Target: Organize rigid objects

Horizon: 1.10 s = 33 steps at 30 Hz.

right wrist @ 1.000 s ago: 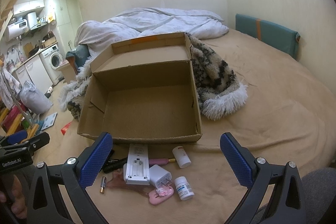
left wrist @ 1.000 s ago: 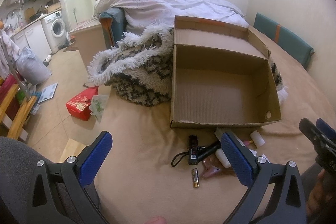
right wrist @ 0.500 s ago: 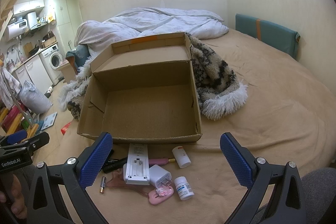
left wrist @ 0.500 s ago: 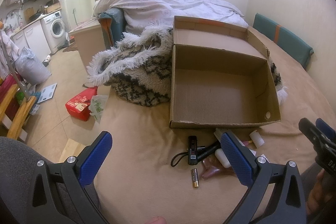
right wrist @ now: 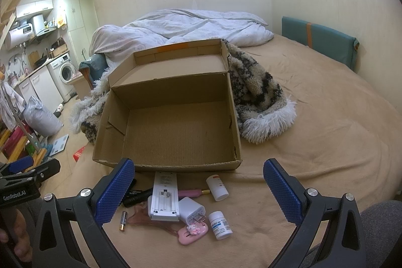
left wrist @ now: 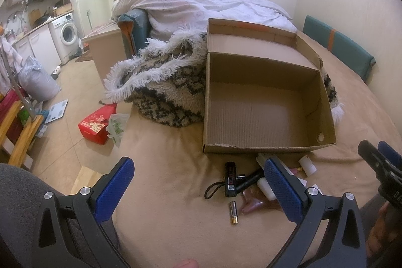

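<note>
No visible change; cardboard box (right wrist: 173,132) and small items before it in place as 1 second before

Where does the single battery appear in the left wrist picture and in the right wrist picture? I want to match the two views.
Left wrist view: the battery lies low, right of centre, on the beige bedcover, just below the black device.
Right wrist view: the battery lies low on the left, beside the left blue finger pad.
Shared landmark: the open cardboard box, behind the battery in both.
</note>
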{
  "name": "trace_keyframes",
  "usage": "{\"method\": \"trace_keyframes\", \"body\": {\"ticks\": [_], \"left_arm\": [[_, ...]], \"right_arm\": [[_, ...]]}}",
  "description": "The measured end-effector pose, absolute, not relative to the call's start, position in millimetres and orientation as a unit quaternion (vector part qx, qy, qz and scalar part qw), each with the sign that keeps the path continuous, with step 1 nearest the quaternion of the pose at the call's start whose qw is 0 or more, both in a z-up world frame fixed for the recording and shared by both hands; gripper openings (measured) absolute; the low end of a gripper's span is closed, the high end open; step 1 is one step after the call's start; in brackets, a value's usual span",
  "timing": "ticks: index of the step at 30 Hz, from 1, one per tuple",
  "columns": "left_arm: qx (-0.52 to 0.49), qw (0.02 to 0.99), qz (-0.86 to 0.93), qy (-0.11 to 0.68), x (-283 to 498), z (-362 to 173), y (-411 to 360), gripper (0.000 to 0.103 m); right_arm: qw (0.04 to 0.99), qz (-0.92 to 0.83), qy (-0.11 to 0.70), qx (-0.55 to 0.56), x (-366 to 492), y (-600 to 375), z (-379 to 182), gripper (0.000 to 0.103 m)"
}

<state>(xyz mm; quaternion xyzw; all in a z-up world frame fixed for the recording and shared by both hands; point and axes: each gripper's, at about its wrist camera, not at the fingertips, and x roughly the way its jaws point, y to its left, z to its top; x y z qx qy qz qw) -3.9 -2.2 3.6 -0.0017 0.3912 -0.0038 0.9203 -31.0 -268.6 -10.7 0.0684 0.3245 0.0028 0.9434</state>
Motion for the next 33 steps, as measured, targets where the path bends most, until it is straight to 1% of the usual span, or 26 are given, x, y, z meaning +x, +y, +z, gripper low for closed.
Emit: {"method": "trace_keyframes", "body": {"ticks": [14, 20, 23, 25, 27, 29, 31, 33], "left_arm": [[-0.013, 0.913, 0.003, 0.407, 1.2, -4.6, 4.1, 0.103], [-0.019, 0.900, 0.018, 0.434, 11.4, -12.1, 11.1, 0.103], [-0.023, 0.887, 0.008, 0.461, 24.9, -18.3, 12.5, 0.103], [-0.037, 0.866, 0.003, 0.499, 36.1, -32.2, 14.7, 0.099], [-0.043, 0.835, -0.005, 0.548, 47.1, -52.9, 12.6, 0.088], [-0.050, 0.802, -0.024, 0.594, 54.3, -74.1, 7.2, 0.086], [-0.069, 0.764, -0.044, 0.641, 58.1, -100.2, -0.6, 0.081], [-0.071, 0.748, -0.041, 0.658, 60.1, -113.3, -4.7, 0.062]], "right_arm": [[0.941, 0.006, 0.331, 0.071, -31.1, -266.2, -11.9, 0.103], [0.936, 0.009, 0.345, 0.069, -26.5, -266.0, -13.8, 0.103], [0.930, 0.010, 0.359, 0.084, -21.0, -272.6, -16.7, 0.103], [0.923, 0.011, 0.373, 0.098, -14.6, -279.9, -20.3, 0.103], [0.912, 0.016, 0.393, 0.116, -7.4, -285.4, -27.0, 0.103], [0.898, 0.020, 0.418, 0.137, 0.9, -291.4, -35.5, 0.103], [0.883, 0.024, 0.441, 0.155, 8.0, -294.9, -45.2, 0.103], [0.868, 0.032, 0.463, 0.177, 16.2, -299.7, -55.1, 0.103]]}}
